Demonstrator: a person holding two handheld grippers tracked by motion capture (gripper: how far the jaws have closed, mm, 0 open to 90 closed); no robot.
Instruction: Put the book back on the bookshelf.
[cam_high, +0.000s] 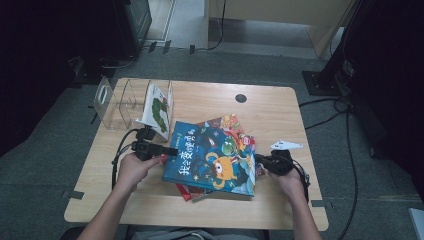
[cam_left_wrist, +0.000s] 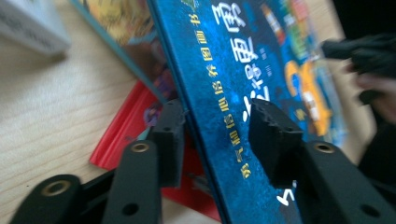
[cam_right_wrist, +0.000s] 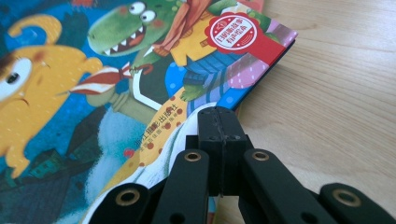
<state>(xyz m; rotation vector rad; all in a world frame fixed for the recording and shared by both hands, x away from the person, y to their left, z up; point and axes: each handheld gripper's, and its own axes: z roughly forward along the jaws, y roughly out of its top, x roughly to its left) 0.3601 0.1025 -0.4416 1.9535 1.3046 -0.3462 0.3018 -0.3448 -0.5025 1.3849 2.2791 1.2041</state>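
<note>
Seemingly both tongs grip the blue book.

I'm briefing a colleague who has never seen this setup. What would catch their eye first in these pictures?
The bright blue picture book with cartoon monsters, lying on top of a stack of books mid-table, stands out at once. The left claw straddles its spine edge with jaws apart, while the right claw is shut at the opposite edge. Behind, at the table's far left, a clear rack holds one white book upright.
</note>
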